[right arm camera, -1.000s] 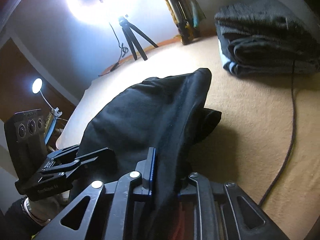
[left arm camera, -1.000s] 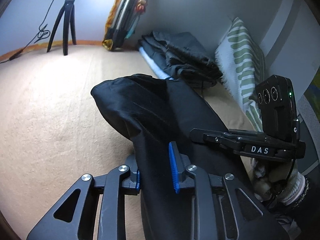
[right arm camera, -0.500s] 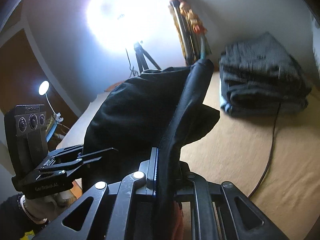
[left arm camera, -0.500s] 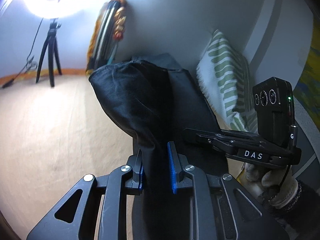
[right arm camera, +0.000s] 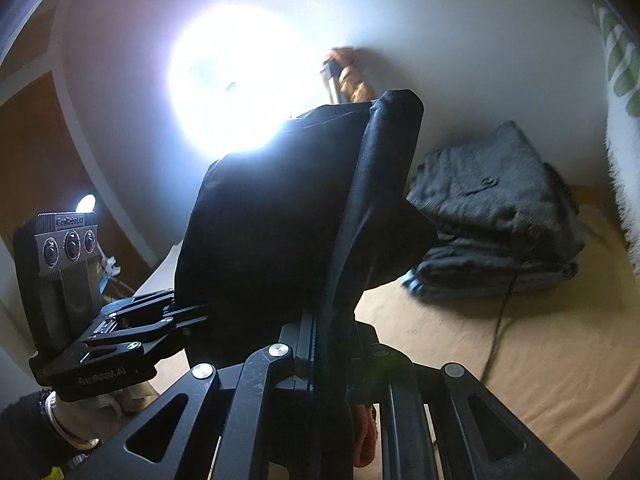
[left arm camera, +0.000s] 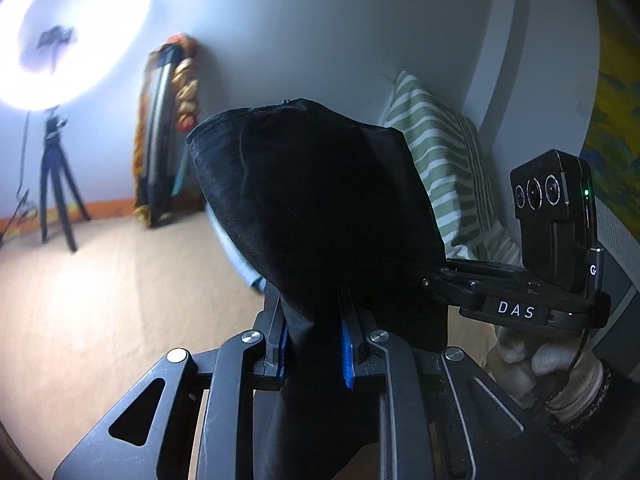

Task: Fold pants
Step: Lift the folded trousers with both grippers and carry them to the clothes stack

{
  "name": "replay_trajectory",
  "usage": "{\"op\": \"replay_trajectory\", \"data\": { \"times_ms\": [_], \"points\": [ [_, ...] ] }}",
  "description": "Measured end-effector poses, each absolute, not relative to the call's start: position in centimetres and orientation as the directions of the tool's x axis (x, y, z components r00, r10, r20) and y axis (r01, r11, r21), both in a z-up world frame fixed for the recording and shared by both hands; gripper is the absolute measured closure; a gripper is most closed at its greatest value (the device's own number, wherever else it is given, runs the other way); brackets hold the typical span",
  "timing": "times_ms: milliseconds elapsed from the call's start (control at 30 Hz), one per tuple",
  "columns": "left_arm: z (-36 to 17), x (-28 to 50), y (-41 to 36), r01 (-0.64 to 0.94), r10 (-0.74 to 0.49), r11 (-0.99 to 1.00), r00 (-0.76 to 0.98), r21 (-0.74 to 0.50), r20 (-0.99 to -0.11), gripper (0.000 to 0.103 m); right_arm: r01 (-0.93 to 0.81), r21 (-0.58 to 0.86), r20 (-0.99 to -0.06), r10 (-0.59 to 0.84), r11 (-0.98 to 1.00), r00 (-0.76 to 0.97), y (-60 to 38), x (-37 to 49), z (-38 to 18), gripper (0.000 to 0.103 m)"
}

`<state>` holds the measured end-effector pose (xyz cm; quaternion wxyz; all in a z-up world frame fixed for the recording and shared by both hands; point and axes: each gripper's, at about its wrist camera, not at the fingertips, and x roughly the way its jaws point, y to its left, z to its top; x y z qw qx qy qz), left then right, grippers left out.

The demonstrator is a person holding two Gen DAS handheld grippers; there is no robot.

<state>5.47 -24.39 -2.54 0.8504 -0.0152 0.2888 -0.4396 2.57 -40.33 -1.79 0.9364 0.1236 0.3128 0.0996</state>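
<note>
The left hand-held gripper (left arm camera: pixel 314 344) pinches the soft black pants (left arm camera: pixel 316 200) tight. The right hand-held gripper (right arm camera: pixel 332 356) grips them too. The pants hang up in the air and hide much of the room. Far right lies a pile of folded grey clothes (right arm camera: pixel 496 216) on the tan bed (right arm camera: pixel 520 360). A striped green pillow (left arm camera: pixel 444 160) leans on the wall. A bright round lamp (left arm camera: pixel 68 32) glows far left.

A tan fabric-covered bed (right arm camera: pixel 540 360) fills the lower right, bearing a stack of folded dark grey clothes (right arm camera: pixel 496 216) and a thin black cable (right arm camera: pixel 500 320).
</note>
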Motion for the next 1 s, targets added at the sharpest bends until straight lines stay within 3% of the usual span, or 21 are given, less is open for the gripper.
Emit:
{"op": "replay_trajectory", "data": {
  "times_ms": [400,1000],
  "points": [
    [0.4,9.2,-31.1,0.790,-0.787,0.567,0.435,-0.234,-0.438,0.086,-0.036,0.267,-0.510,0.174,0.963,0.842,-46.7,5.0,1.7,0.095],
    [2.2,17.8,-39.0,0.787,-0.790,0.574,0.458,-0.228,-0.408,0.086,-0.003,0.175,-0.512,0.093,0.984,0.854,-53.2,14.3,6.0,0.095]
  ]
}}
